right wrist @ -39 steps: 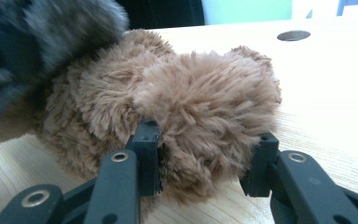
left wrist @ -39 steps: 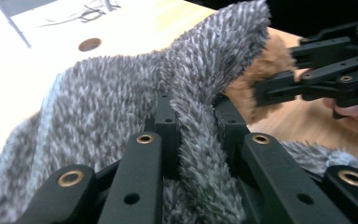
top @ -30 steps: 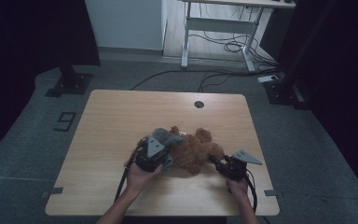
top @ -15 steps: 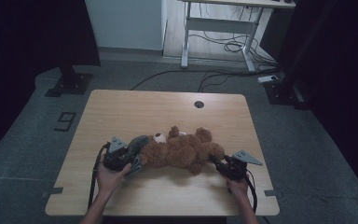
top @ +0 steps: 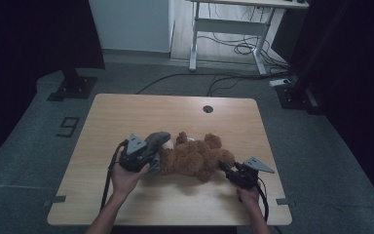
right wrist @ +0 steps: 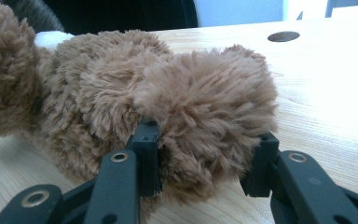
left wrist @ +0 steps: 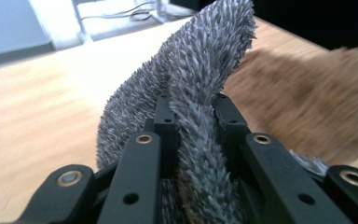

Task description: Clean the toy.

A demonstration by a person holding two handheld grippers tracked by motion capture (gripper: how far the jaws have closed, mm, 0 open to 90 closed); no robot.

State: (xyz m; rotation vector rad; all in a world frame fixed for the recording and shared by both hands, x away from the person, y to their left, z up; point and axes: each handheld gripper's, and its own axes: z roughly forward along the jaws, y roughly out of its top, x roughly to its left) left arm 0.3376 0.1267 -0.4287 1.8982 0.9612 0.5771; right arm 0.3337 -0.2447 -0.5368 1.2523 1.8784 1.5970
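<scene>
While both grippers grip:
Left gripper (top: 152, 155): pinching grey furry cloth (left wrist: 200, 79).
Right gripper (top: 226, 170): clamped on brown teddy bear's (top: 195, 157) limb.
Bear: lying on wooden table (top: 126, 112).

One teddy bear (top: 197, 158), one grey cloth (top: 157, 140)

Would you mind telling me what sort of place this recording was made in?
Probably a lab or recording room: a bare wooden table on grey carpet, dark curtains on both sides, and a white desk frame with loose cables behind.
</scene>
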